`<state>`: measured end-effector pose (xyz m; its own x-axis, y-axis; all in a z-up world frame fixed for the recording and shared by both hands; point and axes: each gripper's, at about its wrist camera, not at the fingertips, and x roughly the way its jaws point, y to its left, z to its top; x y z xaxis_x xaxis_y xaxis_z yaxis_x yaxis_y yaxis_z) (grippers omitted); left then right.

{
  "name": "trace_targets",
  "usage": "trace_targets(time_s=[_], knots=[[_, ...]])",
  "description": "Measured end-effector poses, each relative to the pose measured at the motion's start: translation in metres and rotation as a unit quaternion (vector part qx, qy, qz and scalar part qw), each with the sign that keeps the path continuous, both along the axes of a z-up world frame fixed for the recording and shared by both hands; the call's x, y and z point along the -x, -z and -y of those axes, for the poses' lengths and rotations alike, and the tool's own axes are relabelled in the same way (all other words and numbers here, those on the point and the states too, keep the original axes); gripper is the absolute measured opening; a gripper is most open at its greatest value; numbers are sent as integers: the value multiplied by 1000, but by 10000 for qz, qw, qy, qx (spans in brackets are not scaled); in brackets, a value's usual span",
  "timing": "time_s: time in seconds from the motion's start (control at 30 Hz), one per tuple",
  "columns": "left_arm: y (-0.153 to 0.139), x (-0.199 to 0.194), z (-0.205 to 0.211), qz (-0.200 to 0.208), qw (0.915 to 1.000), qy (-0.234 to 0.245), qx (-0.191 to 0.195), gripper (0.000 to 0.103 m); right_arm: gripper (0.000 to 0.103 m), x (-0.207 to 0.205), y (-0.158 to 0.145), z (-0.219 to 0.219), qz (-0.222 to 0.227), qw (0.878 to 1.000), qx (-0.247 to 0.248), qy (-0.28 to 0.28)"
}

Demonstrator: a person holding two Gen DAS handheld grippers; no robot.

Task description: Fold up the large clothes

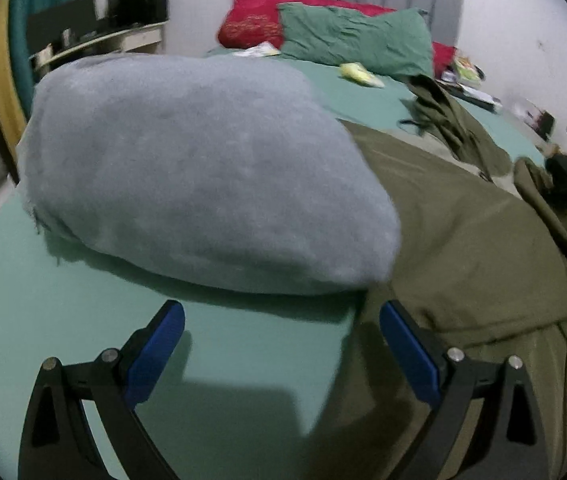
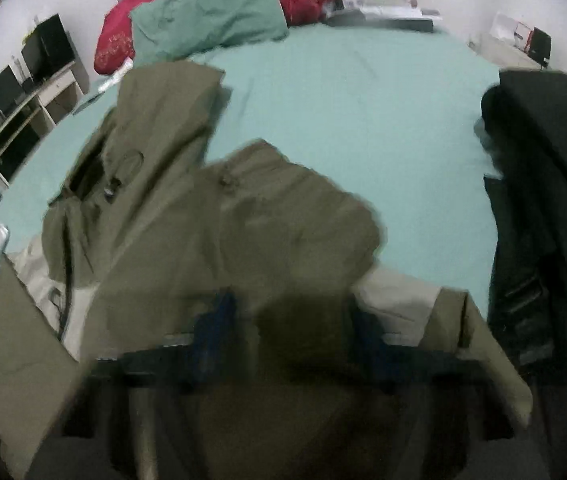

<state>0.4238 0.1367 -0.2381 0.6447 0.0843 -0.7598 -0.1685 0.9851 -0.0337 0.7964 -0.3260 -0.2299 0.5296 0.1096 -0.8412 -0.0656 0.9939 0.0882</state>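
Left gripper (image 1: 281, 322) hovering wide open and empty over green sheet (image 1: 43, 320), olive jacket (image 1: 463, 248) spreading at two o'clock, right gripper (image 2: 289, 312) blurred, closing, olive fabric bunching between blue fingers (image 2: 219, 316), no writing readable.

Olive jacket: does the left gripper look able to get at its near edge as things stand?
Probably yes. The left gripper is open over bare green sheet, and the olive jacket edge lies right beside its right-hand finger; the grey folded blanket sits farther back, not between them.
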Motion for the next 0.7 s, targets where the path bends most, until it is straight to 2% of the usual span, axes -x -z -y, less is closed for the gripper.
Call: trace_targets(time_s=[0.1, 0.2, 0.33, 0.43, 0.47, 0.53, 0.63, 0.7], knots=[[-10, 8, 16, 180, 9994, 286, -119, 98, 4, 21, -34, -13, 576, 9974, 440, -11], [-26, 19, 25, 408, 9980, 473, -124, 98, 4, 40, -88, -37, 1099, 9917, 664, -92], [-36, 37, 34, 512, 9961, 712, 65, 98, 4, 67, -171, -102, 1732, 9797, 931, -380], [-38, 53, 33, 539, 9954, 789, 86, 98, 4, 97, -219, -166, 2186, 9676, 1022, -745], [-38, 58, 31, 541, 9954, 784, 129, 98, 4, 107, -225, -189, 2255, 9642, 1086, -880], [-38, 66, 28, 521, 9954, 766, 251, 98, 4, 117, -221, -231, 2133, 9646, 1066, -1126], [-36, 77, 22, 483, 9954, 766, 304, 98, 5, 130, -188, -280, 1747, 9704, 917, -1393], [-34, 81, 17, 427, 9959, 744, 295, 98, 9, 141, -155, -306, 1420, 9765, 544, -1527]])
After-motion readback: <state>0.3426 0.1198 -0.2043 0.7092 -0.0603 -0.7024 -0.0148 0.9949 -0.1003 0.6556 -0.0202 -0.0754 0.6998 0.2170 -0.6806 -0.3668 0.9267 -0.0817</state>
